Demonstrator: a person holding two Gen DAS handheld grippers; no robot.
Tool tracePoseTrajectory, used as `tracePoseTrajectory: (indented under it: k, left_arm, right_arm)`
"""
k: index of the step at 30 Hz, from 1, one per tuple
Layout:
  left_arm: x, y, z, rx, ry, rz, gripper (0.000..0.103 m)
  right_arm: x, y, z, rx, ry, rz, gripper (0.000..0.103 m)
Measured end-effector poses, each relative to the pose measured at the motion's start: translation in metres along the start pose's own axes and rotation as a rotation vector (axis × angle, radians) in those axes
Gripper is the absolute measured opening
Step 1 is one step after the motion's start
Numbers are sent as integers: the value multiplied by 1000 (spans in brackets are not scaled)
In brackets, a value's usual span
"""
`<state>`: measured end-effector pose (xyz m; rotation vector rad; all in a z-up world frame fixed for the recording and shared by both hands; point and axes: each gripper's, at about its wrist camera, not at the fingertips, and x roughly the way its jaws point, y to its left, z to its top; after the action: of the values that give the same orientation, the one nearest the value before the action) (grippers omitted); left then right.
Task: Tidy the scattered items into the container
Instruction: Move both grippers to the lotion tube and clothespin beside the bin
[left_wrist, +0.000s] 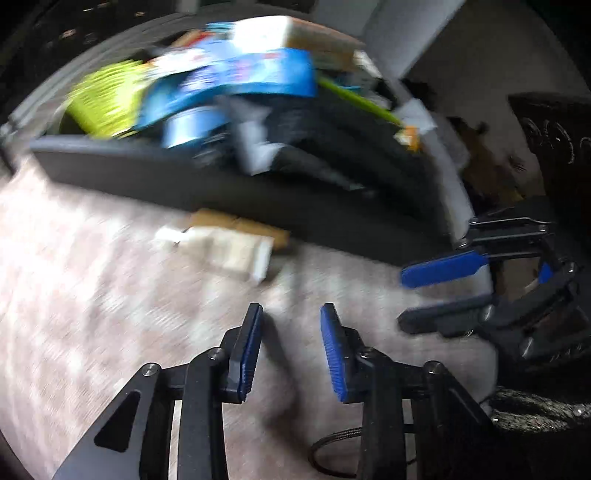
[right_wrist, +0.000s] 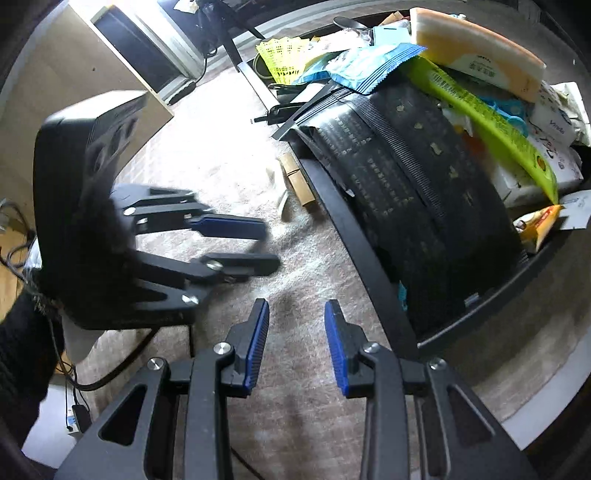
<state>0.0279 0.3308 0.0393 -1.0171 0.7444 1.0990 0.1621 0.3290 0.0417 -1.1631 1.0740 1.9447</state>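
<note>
Left wrist view: heavy motion blur, details soft.
Surface: tabletop (right_wrist: 236, 173) under a pale mottled cloth, rounded white rim showing at lower right in the right wrist view.
Left tongs (left_wrist: 291, 347): jaws apart, nothing between them, over bare cloth; seen side-on in the right wrist view (right_wrist: 271, 245), also parted.
Right tongs (right_wrist: 296, 343): jaws apart, empty, over bare cloth just beside the container's near wall; seen in the left wrist view (left_wrist: 402, 299) at the tabletop's right edge.
Container (right_wrist: 373, 266): dark tray, piled well above its rim.
Contents: black foil bag (right_wrist: 413, 184) on top near the front wall, green packet (right_wrist: 491, 122) lying across it, blue wrapper (right_wrist: 373, 66), orange-and-white pack (right_wrist: 476, 48), yellow-green mesh item (right_wrist: 282, 55) at the far end.
Stray item: tan-and-white packet (left_wrist: 229, 243) on the cloth, touching or just beside the container's outer wall; cannot tell which. Same spot in the right wrist view (right_wrist: 295, 181).
Room: beige panel and framed dark screen (right_wrist: 136, 48) past the far tabletop edge, cables low left.
Open room: bare cloth between both tongs and the container wall; the stray packet lies ahead of the left tongs.
</note>
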Motion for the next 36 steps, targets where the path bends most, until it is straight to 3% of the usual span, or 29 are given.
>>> tracePoseTrajectory:
  k: [6, 12, 18, 22, 25, 29, 36]
  left_arm:
    - [-48, 34, -8, -124, -97, 133, 33]
    - [-89, 68, -31, -228, -184, 208, 38]
    - [-87, 79, -40, -300, -205, 214, 38]
    - [-91, 86, -57, -350, -207, 223, 38]
    - [-94, 89, -64, -371, -224, 219, 38]
    - [-94, 90, -68, -374, -241, 204, 38]
    - [-87, 88, -66, -358, -239, 182, 38]
  right_arm:
    - [7, 13, 8, -30, -76, -39, 31]
    - [19, 17, 33, -24, -136, -121, 31]
    - [35, 40, 53, -72, -210, -162, 31]
    - [41, 52, 63, -128, -204, -143, 32]
    - [31, 48, 62, -68, -200, -29, 32]
    - [25, 41, 46, -71, -127, 12, 32]
    - [25, 37, 33, -44, -129, -175, 31]
